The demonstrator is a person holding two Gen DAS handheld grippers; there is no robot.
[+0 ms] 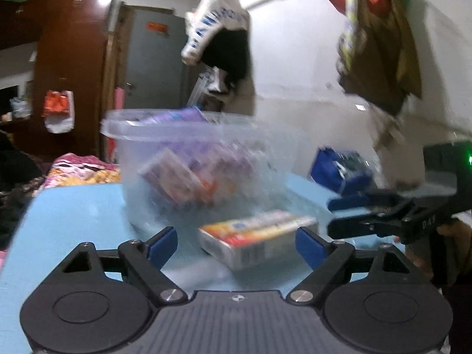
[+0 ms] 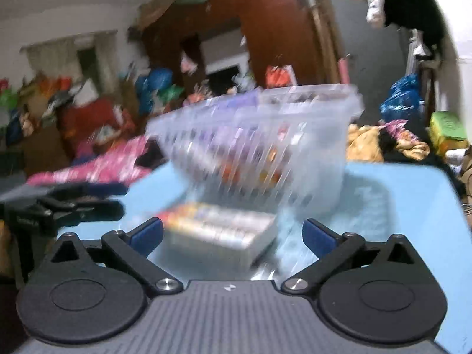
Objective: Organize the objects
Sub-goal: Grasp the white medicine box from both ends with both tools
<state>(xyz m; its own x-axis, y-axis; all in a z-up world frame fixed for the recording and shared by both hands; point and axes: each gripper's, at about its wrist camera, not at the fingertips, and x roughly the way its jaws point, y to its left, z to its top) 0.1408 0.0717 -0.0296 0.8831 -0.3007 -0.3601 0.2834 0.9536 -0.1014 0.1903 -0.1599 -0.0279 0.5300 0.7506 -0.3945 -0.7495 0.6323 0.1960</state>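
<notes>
— Grippers first: what do we see of ours?

— Our left gripper has its blue pads spread wide, nothing between them. Our right gripper is spread just as wide and also holds nothing. In the left wrist view the right one shows from the side at the right edge; there its fingers look near each other, but the angle and blur make that view unreliable.

— And the box?

— We see a long box lying flat on the blue table, just beyond the left gripper's fingertips, a little right of the middle. From the right wrist the same box lies just ahead between the two fingers' lines, not touched by either. Its print is orange, white and grey; blur hides the wording.

— What is behind it?

— A clear tub stands on the table just past the box, close enough that we cannot tell whether they touch. Inside the tub we make out purple and orange packs, leaning.

— Further out?

— A blue bag sits at the far right of the table. Patterned bedding lies off the table's far left edge, and a brown wardrobe stands beyond it.
</notes>
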